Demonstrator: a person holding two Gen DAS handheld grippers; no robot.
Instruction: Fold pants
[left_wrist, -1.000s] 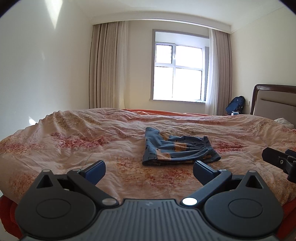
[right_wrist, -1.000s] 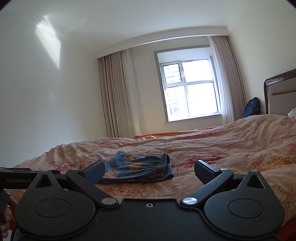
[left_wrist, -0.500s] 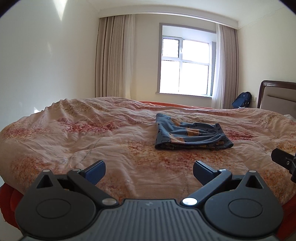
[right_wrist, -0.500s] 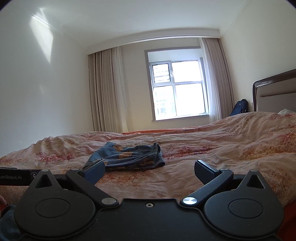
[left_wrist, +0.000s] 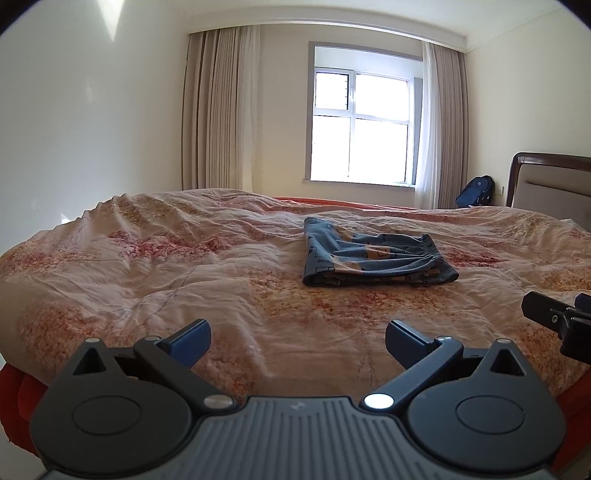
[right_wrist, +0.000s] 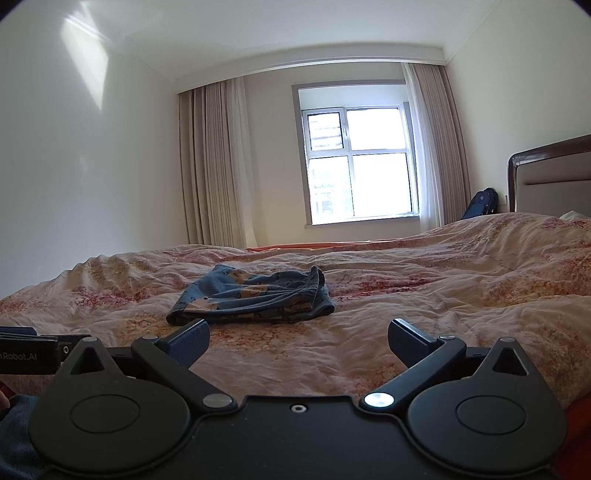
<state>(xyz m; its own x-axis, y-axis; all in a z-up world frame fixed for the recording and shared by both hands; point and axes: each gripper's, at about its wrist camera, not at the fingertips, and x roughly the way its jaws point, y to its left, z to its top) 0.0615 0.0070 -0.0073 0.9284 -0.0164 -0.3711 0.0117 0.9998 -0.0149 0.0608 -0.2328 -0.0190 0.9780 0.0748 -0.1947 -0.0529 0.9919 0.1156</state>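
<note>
The left gripper (left_wrist: 297, 343) has its blue-padded fingers (left_wrist: 190, 341) spread wide with nothing between them, low in the left wrist view above the near edge of the bed (left_wrist: 147, 266). The right gripper (right_wrist: 297, 343) is spread just as wide and equally empty; its tip also pokes in at the right edge of the left wrist view. Past the fingers, the pants (left_wrist: 373, 258) lie right of centre in that view and left of centre in the right wrist view, a compact blue patterned stack resting flat on the floral quilt, well apart from both grippers.

Folding looks finished, judging by the neat stack; what remains seems to be drawing back, or at most a light press to flatten the top layer.

Compared with a second ago, the pants sit farther off and higher in the left view, and both cameras have levelled out.
</note>
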